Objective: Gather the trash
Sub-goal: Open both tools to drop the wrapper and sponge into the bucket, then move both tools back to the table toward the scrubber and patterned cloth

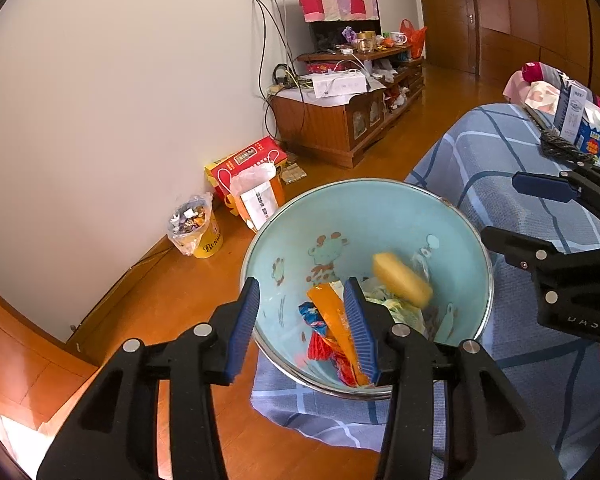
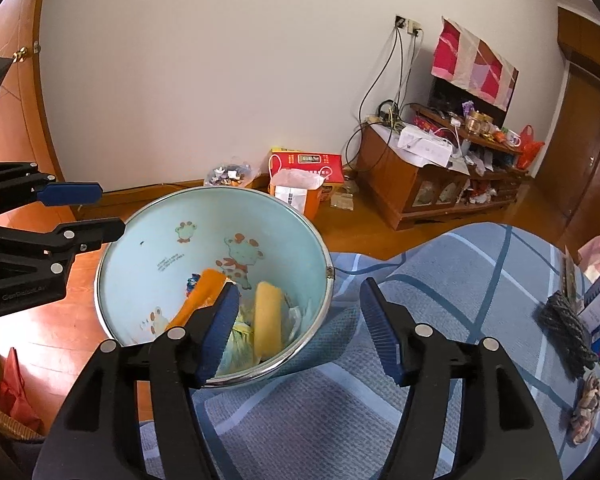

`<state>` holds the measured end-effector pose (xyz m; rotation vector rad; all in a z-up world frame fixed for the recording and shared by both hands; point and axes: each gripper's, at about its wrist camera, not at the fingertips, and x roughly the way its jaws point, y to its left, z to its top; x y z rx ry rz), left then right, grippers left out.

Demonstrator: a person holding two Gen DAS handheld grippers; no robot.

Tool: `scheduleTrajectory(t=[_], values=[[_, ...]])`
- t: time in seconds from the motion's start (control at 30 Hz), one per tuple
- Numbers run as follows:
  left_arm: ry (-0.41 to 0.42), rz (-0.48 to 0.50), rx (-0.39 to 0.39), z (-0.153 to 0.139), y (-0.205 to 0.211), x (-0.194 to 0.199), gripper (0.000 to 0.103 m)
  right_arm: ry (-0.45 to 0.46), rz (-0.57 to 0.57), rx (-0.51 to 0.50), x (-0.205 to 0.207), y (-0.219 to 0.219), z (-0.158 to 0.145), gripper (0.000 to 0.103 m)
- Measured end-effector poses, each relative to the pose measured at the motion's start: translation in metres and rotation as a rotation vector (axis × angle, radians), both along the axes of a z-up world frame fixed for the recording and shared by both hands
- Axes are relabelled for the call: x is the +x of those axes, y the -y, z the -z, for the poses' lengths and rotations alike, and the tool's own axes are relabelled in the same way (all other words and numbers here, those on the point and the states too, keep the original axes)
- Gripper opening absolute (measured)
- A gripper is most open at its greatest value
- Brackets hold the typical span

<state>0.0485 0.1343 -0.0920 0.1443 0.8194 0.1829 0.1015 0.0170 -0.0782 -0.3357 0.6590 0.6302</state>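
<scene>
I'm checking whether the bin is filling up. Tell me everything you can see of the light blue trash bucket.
The light blue trash bucket is round, seemingly plastic, with a shiny metal rim and cartoon animal prints on its inner wall. It appears tilted toward the cameras, beside the blue checked cloth. Inside lie a yellow sponge-like block, an orange wrapper, other colourful wrappers and crumpled paper, covering only the bottom. The left gripper is open at its near rim; the right gripper is open too.
</scene>
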Motion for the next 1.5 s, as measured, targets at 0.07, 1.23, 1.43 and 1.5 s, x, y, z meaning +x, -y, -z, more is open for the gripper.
scheduleTrajectory(t=[0.07,1.23,1.43,1.5], values=[[0.0,-0.002,0.0,0.0,-0.001,0.0,0.044,0.001,0.002,-0.002,-0.001,0.001,0.0,0.064],[-0.004,0.13,0.016,0.011,0.078,0.041,0.071,0.021,0.304,-0.012,0.006,0.138,-0.009,0.071],[-0.016,0.182,0.012,0.02,0.111,0.066,0.071,0.024,0.484,-0.031,0.014,0.21,-0.009,0.072],[-0.019,0.195,0.011,0.021,0.119,0.072,0.071,0.019,0.576,-0.038,0.02,0.239,-0.008,0.072]])
